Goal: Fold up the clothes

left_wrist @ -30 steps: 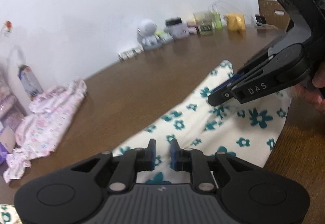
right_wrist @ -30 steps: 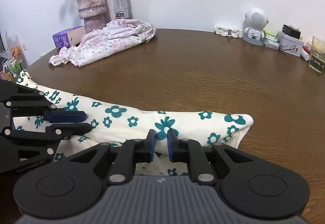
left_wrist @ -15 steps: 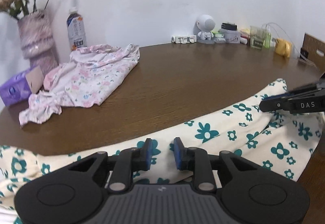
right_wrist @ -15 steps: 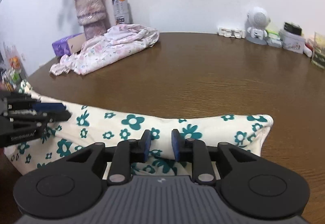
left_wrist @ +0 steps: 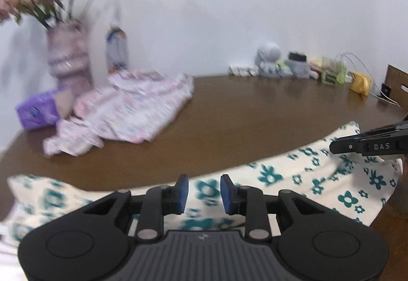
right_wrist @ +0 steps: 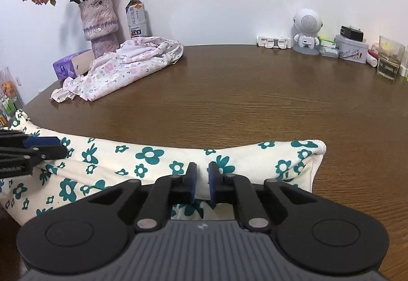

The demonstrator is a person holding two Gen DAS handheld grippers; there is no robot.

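The brown wooden worktop (right_wrist: 229, 102) fills most of both views, its far edge meeting a white wall. Along its near edge lies the cream cloth with teal flowers (right_wrist: 153, 161), stretched in a long folded band from left to right, one rounded end resting on the wood at the right of the right wrist view. A second garment, the pink floral cloth (right_wrist: 122, 69), sits crumpled at the far left, well apart from the first, just beside a purple tissue pack (right_wrist: 66, 67), a knitted vase (right_wrist: 99, 21) of dried roses and a tea bottle (right_wrist: 136, 18). A row of small items stands along the far right edge, among them a white robot-shaped speaker (right_wrist: 306, 28), a tin (right_wrist: 352, 48) and a glass (right_wrist: 389, 59). The left gripper (left_wrist: 204, 191) hovers over the flowered band; its jaws have just been opening and its fingers (left_wrist: 182, 191) stand apart, with the cloth below them and not pinched. The right gripper (right_wrist: 202, 181) is over the same band nearer its right end; its jaws have just been closing and its fingers (right_wrist: 191, 183) stand nearly together, a narrow gap left between the blue pads, and whether they nip any cloth cannot be told. Each gripper shows in the other's view, low over the cloth.
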